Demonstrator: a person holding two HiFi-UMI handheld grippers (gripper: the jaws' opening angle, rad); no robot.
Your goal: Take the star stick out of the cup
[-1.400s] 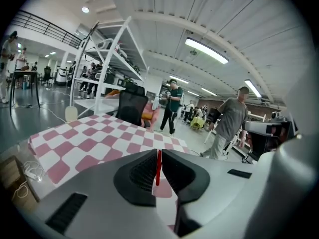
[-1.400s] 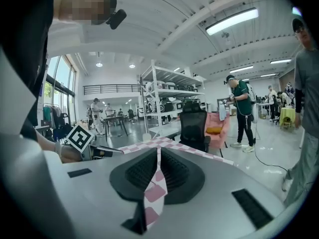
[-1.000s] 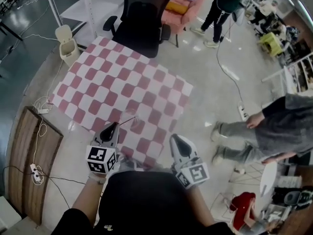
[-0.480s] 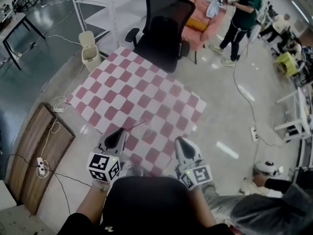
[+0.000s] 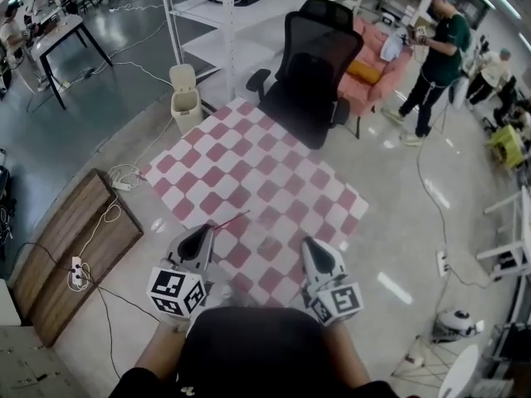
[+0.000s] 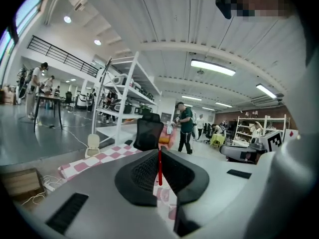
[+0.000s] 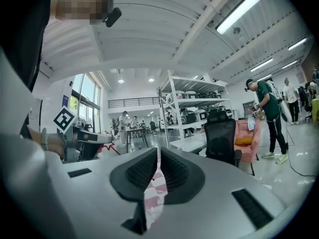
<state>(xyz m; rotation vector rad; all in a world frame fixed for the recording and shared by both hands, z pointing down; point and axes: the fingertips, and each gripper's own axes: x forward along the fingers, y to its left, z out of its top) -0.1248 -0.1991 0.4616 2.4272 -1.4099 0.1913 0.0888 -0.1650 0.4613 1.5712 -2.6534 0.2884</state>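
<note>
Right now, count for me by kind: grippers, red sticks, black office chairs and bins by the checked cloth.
Grippers: 2, the left gripper and the right gripper
Sticks: 1, the red stick
Chairs: 1, the black office chair
Bins: 1, the cream bin
Total: 5

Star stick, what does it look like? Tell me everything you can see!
The star stick is thin, red and straight. The left gripper is shut on one end, with its pads pressing both sides. In the head view the stick pokes forward and to the right past the gripper's tip, over the pink-and-white checked cloth. The right gripper view shows a red star outline at its far end. Nothing else touches it, and no cup is around it.
</note>
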